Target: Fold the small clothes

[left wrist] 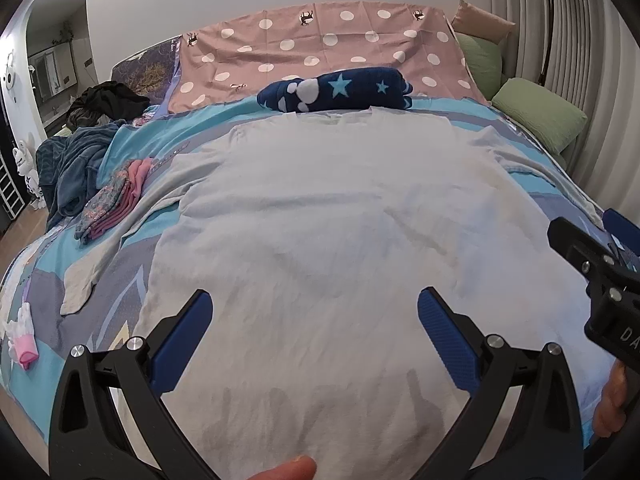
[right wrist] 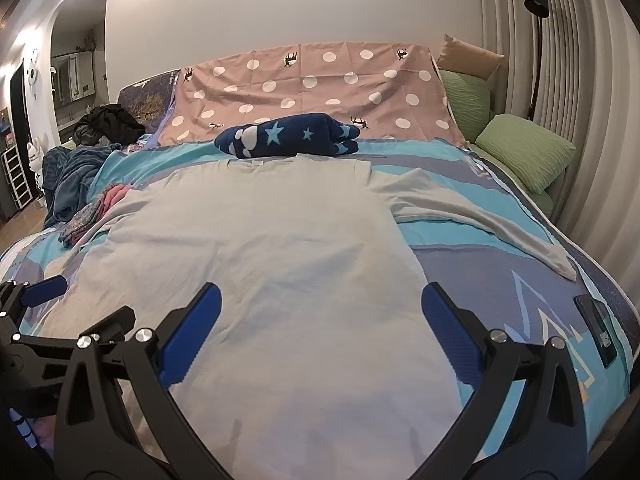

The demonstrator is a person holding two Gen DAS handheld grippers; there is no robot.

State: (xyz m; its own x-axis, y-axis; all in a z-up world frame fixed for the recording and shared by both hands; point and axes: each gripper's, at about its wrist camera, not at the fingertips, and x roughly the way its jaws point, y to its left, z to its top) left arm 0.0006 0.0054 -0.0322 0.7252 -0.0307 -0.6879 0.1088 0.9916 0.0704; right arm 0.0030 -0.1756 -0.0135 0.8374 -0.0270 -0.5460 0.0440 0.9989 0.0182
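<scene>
Both tools, the left tool [left wrist: 314, 312] and the right tool [right wrist: 320, 308], hover released over the hem end of a pale long-sleeved shirt [right wrist: 256, 240] spread flat on the bed [right wrist: 500, 292], collar farthest from them. A shallow pinch would probably catch only the top layer, or snag the duvet beneath, skewing the fold.

Left gripper [left wrist: 315, 310]: two black plastic arms with triangular cut-outs, each tipped by a blue ribbed pad [left wrist: 447, 340] and fastened with round silver screws. Right gripper [right wrist: 321, 306]: the same black frame, blue textured pads [right wrist: 191, 334] and silver screws. At 3 o'clock in the left wrist view, its black body carries white lettering, partly cut off
</scene>
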